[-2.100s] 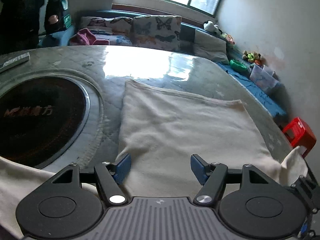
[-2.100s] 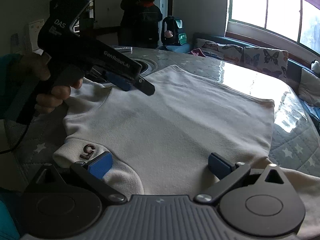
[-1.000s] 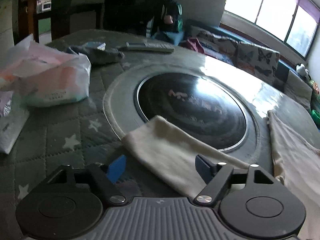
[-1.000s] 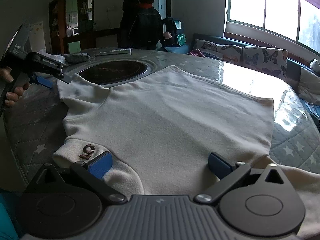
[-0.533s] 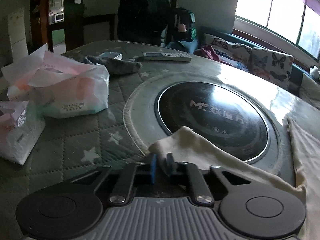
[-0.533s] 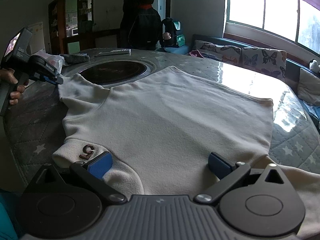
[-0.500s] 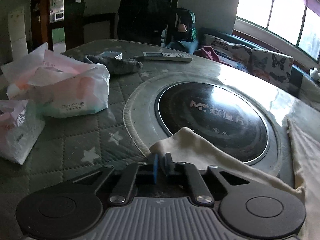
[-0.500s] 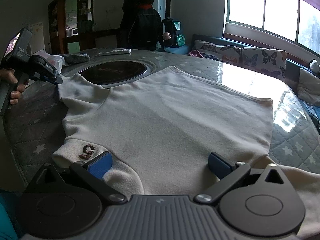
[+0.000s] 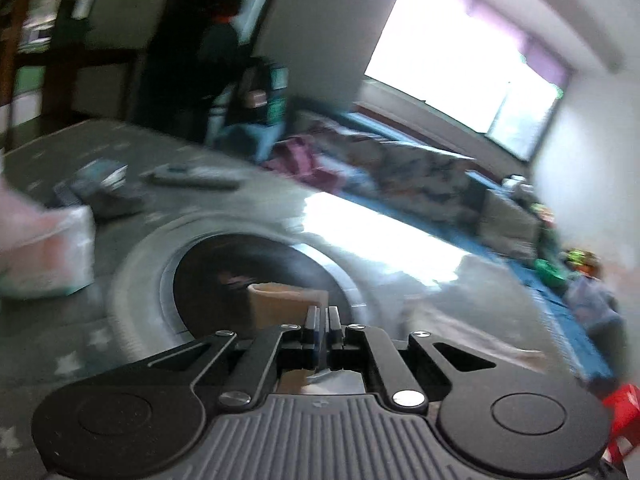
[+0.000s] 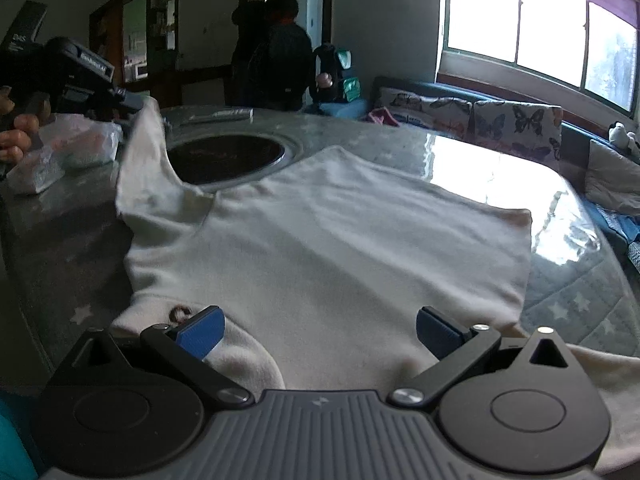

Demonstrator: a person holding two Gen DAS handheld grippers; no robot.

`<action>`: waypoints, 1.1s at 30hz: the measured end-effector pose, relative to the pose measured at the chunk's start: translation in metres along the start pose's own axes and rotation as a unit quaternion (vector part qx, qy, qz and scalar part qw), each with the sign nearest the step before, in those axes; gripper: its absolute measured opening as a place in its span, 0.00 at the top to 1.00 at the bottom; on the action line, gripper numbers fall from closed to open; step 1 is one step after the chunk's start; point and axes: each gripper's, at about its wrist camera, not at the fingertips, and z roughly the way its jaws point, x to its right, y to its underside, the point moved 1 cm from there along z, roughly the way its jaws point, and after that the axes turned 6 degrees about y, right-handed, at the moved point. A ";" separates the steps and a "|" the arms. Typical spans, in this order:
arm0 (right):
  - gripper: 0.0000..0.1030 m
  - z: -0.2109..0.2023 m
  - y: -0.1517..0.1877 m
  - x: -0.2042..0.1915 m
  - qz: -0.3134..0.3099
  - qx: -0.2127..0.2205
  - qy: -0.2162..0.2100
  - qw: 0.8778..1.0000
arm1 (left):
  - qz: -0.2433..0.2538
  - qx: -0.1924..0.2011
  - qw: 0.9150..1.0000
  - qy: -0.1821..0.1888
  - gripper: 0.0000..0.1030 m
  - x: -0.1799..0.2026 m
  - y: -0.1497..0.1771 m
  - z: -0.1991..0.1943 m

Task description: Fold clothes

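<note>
Lifted off the table, the sleeve (image 10: pixel 140 148) now hangs from the left tool (image 9: pixel 322 318), where a second ago it lay flat beside the dark round plate (image 10: pixel 228 156). That tool's jaws have just been closing and now stand pressed together on the sleeve's cuff (image 9: pixel 280 300), which pokes up just ahead of the tips in the left wrist view. Its view is also smeared with motion and shows the room tilted, whereas half a second ago it was sharp and level.

Nearest the right tool (image 10: pixel 318 330), the collar end of the white sweater (image 10: pixel 340 240) lies directly under its blue fingers (image 10: pixel 200 330), which stand wide apart with nothing between them; this tool looks just as it did in the earlier pictures. Beyond its tips the sweater's body spreads flat on the table (image 10: pixel 580 300), its hem at the far side. Up and to the left of the right tool, the left tool is seen in a hand (image 10: pixel 16 136), holding the sleeve up in a slack band that runs down to the shoulder.

Judging from this, the step in hand is the first sleeve fold: the sleeve is gripped and raised but not yet laid over. The next move probably calls for carrying the cuff across toward the middle of the sweater's body, keeping the sleeve clear of the plate, then lowering it flat before letting go. The right tool could usefully pin the shoulder so the body does not drag along.

Farther off, plastic bags (image 10: pixel 68 148) sit on the table behind the raised sleeve, and a person (image 10: pixel 276 52) stands by the doorway.
</note>
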 end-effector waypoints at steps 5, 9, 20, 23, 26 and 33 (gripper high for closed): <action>0.00 -0.011 -0.003 0.003 0.012 0.011 0.000 1.000 | 0.041 -0.005 0.995 0.086 0.98 0.052 -0.003 0.003; 0.00 -0.016 -0.001 0.003 0.020 0.013 0.005 1.000 | 0.086 -0.014 0.993 0.083 0.97 0.074 0.000 0.014; 0.00 -0.016 0.000 0.004 0.027 0.016 -0.003 0.999 | 0.196 -0.114 0.972 -0.067 0.69 0.032 0.052 0.067; 0.00 -0.015 0.000 0.001 0.025 0.015 -0.005 1.000 | 0.210 -0.121 0.967 -0.081 0.63 0.024 0.059 0.077; 0.00 -0.015 -0.001 -0.001 0.023 0.014 -0.004 1.000 | 0.214 -0.126 0.965 -0.081 0.60 0.016 0.061 0.088; 0.00 -0.015 -0.003 -0.003 0.021 0.013 -0.002 1.000 | 0.225 -0.128 0.964 -0.068 0.71 0.006 0.067 0.095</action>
